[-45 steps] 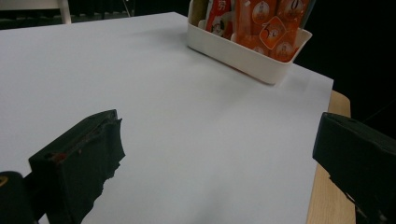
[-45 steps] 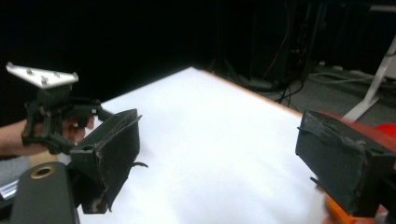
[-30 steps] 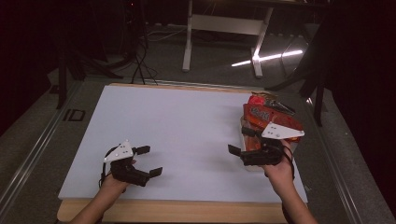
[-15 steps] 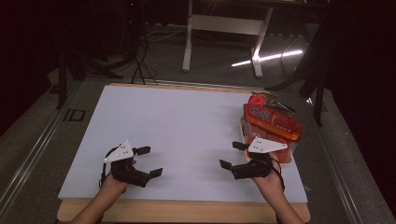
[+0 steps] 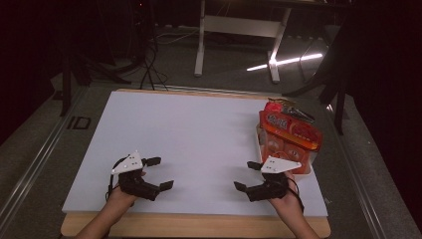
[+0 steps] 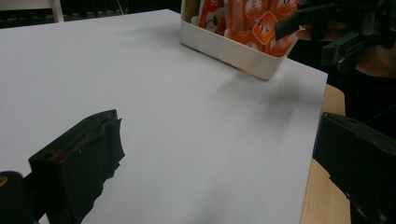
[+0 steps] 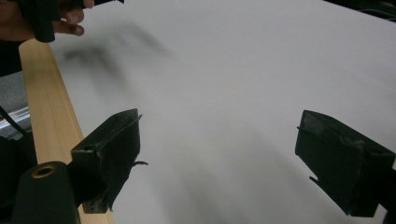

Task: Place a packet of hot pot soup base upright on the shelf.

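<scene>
In the high view, a white sheet [image 5: 199, 144] covered the bench [image 5: 199, 231], whose wooden edge showed along the near side. The left gripper [image 5: 159, 173] sat near the front left of the sheet, its fingers released and spread wide with nothing between them. The right gripper [image 5: 248, 176] sat near the front right, its fingers likewise released and empty. Just beyond the right gripper stood a white tray [image 5: 260, 142] packed with orange-red snack packets [image 5: 291, 130]; the tray lay at the right edge of the sheet, close behind that gripper but clear of its fingers, and well apart from the left gripper.

In the left gripper view, the two black fingers [image 6: 79, 163] stood wide apart over bare white sheet. The tray [image 6: 224, 49] with its packets [image 6: 254, 21] lay far ahead at the sheet's corner, with the right gripper [image 6: 327, 28] just beside it.

In the right gripper view, the fingers [image 7: 112, 149] gaped over empty sheet, one above the wooden edge [image 7: 49, 116]; the left hand [image 7: 28, 21] showed far off at the upper corner
</scene>
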Action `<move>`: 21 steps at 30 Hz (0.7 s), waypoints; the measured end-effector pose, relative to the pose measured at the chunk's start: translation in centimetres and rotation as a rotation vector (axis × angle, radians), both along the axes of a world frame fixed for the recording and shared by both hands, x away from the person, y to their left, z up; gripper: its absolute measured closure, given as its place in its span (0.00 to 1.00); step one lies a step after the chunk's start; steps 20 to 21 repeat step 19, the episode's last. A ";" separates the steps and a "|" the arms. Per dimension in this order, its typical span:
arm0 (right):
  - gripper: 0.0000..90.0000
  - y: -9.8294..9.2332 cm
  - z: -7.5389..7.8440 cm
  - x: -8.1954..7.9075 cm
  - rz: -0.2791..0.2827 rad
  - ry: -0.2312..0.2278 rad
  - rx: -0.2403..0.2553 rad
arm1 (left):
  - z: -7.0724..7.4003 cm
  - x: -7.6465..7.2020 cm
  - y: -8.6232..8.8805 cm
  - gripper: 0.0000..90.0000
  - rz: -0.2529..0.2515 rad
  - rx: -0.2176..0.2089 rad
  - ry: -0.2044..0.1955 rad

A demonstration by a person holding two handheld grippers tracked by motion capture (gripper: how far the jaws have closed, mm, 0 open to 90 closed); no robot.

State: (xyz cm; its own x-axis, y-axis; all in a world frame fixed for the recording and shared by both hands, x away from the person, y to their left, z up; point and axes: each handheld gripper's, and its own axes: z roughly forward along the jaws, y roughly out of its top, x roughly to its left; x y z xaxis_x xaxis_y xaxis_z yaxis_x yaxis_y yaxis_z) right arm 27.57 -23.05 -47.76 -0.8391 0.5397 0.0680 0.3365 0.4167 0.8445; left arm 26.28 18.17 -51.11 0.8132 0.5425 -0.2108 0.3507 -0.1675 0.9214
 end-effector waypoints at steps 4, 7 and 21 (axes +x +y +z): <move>0.16 -0.2 -0.4 -0.1 0.000 0.013 -0.007 | -0.1 0.0 0.0 0.02 -0.004 0.002 0.001; 0.15 -0.2 -0.8 -0.1 0.002 0.014 -0.025 | -0.1 0.0 -0.1 0.02 -0.006 0.010 -0.001; 0.16 -0.2 -1.4 0.2 0.006 0.020 -0.041 | -0.5 -0.1 -0.7 0.02 -0.033 0.033 -0.004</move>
